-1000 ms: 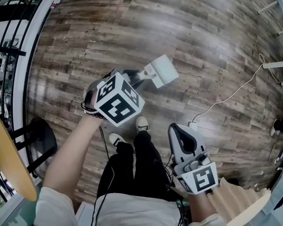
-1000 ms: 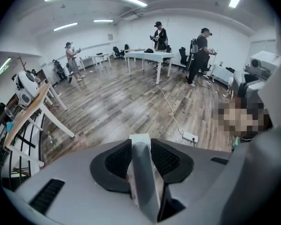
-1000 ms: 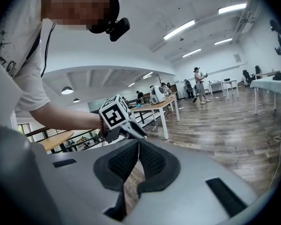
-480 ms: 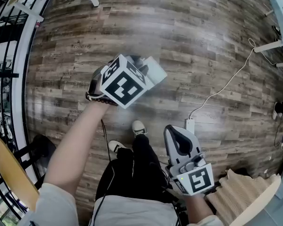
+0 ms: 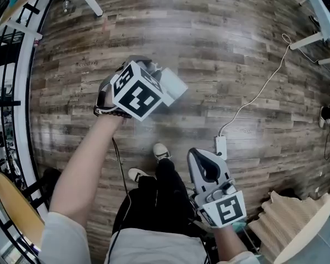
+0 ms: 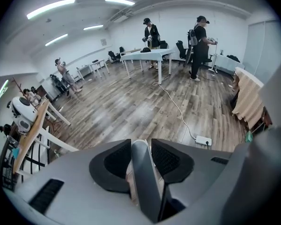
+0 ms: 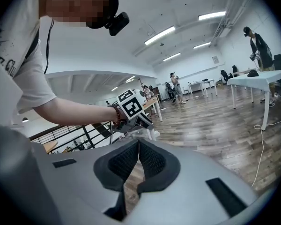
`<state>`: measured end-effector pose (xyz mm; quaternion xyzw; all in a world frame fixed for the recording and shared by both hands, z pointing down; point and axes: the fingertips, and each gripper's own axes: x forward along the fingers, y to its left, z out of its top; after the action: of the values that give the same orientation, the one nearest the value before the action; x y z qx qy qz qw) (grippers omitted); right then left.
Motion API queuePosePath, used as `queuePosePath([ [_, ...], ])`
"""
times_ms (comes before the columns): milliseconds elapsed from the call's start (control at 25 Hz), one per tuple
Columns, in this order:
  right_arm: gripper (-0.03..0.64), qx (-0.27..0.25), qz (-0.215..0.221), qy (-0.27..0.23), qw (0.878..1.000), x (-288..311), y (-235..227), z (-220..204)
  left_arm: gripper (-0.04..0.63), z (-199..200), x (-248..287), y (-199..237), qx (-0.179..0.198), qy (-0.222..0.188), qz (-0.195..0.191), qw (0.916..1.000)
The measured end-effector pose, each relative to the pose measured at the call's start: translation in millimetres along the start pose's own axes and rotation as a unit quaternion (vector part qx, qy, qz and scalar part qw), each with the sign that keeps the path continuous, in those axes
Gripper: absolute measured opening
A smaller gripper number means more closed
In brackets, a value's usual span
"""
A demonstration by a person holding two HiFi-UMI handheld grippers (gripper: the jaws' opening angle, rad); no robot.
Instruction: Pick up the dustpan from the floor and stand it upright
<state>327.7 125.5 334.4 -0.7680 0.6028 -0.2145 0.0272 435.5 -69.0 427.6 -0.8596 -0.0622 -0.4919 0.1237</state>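
Since a second ago the left gripper (image 6: 141,148) has swung outward from the person's feet, carrying the dustpan (image 5: 175,86), apparently lifted off the floor (image 5: 236,43), with its jaws clamped on the grey handle. The right gripper (image 7: 138,146) hangs pinched together, empty. Best to lower slowly, handle vertical, and seat the base flat before letting go.

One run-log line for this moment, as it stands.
left tongs: shut on dustpan handle | right tongs: shut, empty | dustpan: held off floor, not set down
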Motion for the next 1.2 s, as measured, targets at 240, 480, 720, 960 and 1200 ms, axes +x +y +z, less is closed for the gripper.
queuePosePath([
  [240,0.026,-0.001,0.002,-0.009,1.0,-1,2,14,0.149,3,3,7,-0.006,-0.005,0.002,1.0],
  [480,0.026,0.002,-0.001,-0.003,1.0,-7,-1,14,0.169,5,7,7,-0.024,-0.005,-0.019,0.9995],
  [720,0.026,0.004,-0.004,-0.001,1.0,-1,5,18,0.224,2,6,8,-0.025,-0.007,-0.039,0.9989],
  [960,0.026,0.005,-0.005,-0.003,1.0,7,9,21,0.259,4,-3,15,-0.023,-0.02,-0.037,0.9988],
  [1200,0.026,-0.005,0.003,0.003,1.0,14,18,20,0.264,16,-39,23,-0.034,-0.057,-0.028,0.9974],
])
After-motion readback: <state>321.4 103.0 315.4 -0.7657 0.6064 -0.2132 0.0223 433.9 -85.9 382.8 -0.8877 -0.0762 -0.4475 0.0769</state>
